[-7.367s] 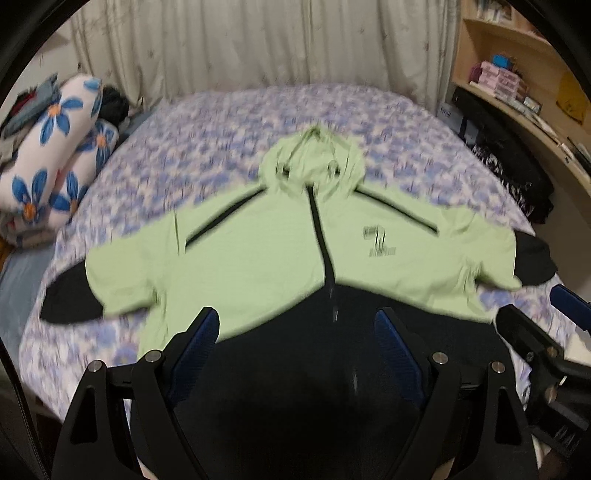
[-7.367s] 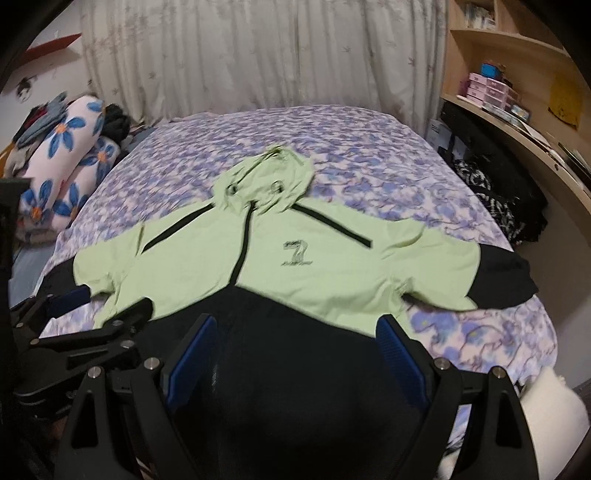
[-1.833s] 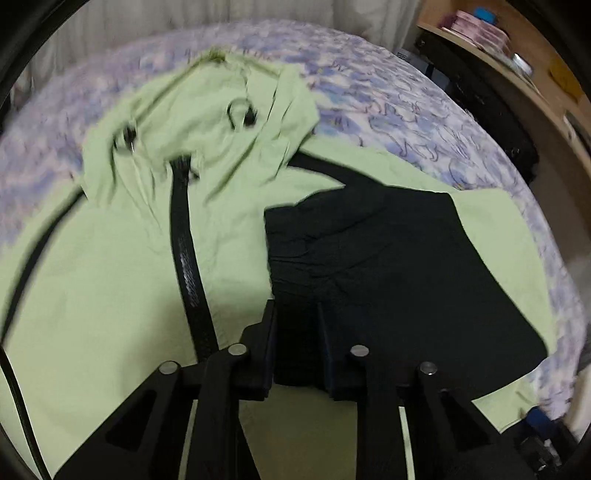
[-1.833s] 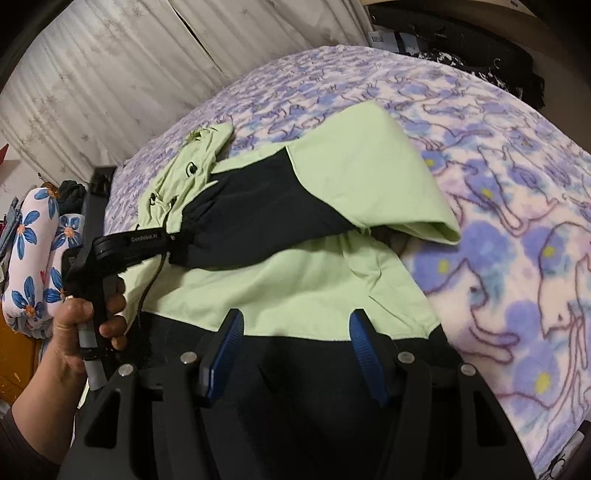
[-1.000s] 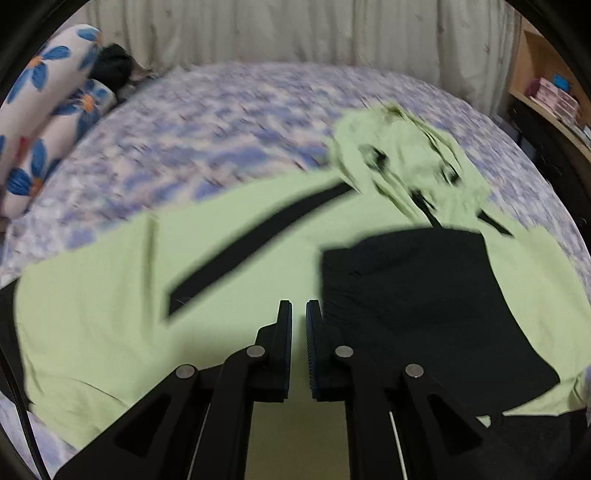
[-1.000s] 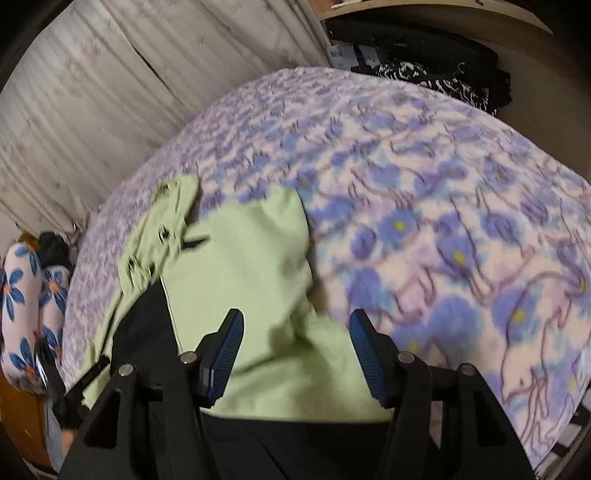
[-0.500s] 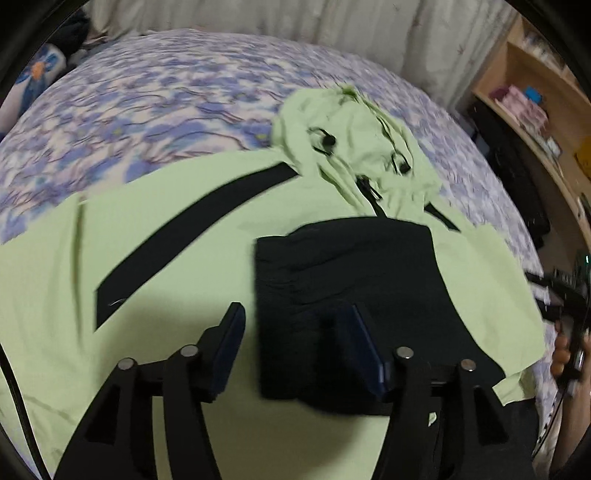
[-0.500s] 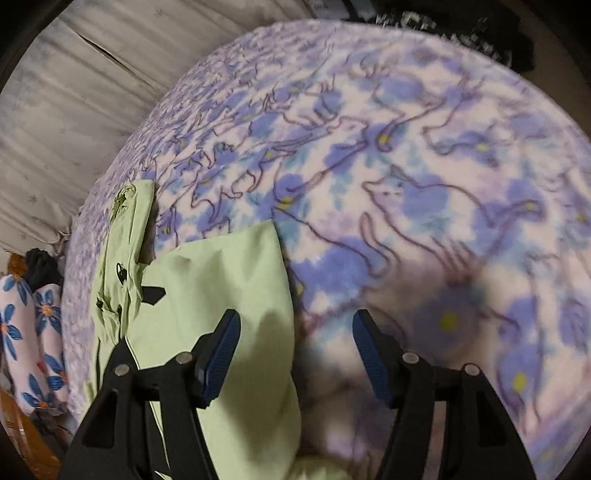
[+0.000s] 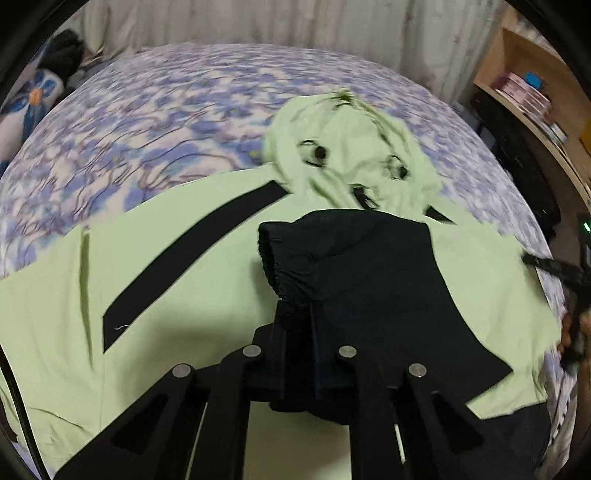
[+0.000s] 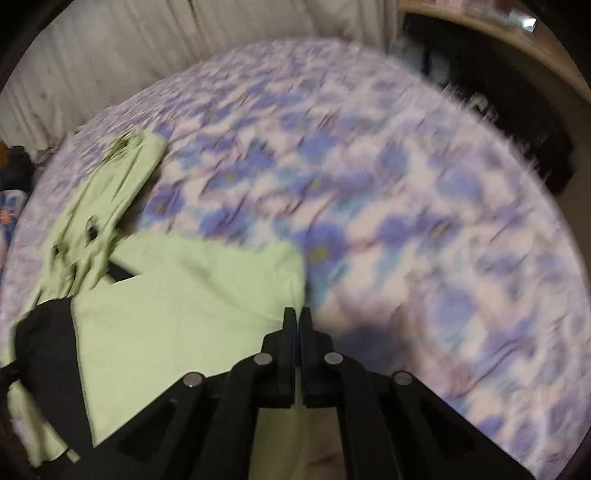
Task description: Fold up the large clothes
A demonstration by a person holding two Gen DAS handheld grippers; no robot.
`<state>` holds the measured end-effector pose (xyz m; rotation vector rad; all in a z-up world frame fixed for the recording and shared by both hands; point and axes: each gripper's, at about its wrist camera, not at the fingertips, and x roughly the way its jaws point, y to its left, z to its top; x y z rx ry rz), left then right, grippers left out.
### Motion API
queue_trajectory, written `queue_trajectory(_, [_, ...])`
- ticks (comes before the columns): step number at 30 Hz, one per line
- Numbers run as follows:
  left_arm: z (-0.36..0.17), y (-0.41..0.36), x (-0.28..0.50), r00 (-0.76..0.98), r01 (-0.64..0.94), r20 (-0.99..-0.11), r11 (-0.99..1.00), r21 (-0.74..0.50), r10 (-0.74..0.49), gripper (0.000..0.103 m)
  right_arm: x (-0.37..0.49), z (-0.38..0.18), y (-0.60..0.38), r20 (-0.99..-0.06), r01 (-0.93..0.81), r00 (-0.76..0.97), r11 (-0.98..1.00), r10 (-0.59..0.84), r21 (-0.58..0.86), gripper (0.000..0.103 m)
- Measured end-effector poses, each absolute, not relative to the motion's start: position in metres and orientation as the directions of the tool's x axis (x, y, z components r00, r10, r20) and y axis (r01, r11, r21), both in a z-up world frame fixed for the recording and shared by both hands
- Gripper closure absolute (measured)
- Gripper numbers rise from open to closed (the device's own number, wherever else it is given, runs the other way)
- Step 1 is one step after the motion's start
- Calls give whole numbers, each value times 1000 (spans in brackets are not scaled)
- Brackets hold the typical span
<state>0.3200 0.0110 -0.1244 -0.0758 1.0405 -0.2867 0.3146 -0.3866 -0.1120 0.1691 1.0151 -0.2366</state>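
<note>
While the light-green hoodie (image 9: 192,266) lies spread flat on the fleecy blanket (image 9: 155,110) with its blue flower print, its black cuff (image 9: 354,280) sits folded in over the chest. The cloth looks soft and matte; the cuff's rim is gathered and ribbed, and a flat black stripe (image 9: 192,254) runs from 7 to 1 o'clock across the left panel. The left gripper (image 9: 297,328) has its jaws narrowed on the gathered rim of the cuff, which spreads from the fingertips toward 3 o'clock. The hood (image 9: 351,162) lies crumpled at 12 o'clock, so the garment's long axis runs from the camera up toward the curtain (image 9: 258,22). In the blurred right wrist view, the right gripper (image 10: 297,314) has its jaws pressed together at the edge of the green fabric; whether cloth is pinched between them I cannot tell. There the hoodie lies from 8 to 11 o'clock, hood toward 10.
</note>
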Motion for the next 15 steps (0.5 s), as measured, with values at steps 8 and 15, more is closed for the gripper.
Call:
queue_trajectory(8, [-158, -9, 317, 445, 236, -884, 971, -37, -142, 87, 317, -143, -416, -916, 348, 399, 931, -42, 109, 92])
queue_trajectory(15, [-146, 16, 309, 418, 179, -883, 973, -149, -213, 66, 241, -81, -413, -858, 367, 513, 906, -9, 210, 52])
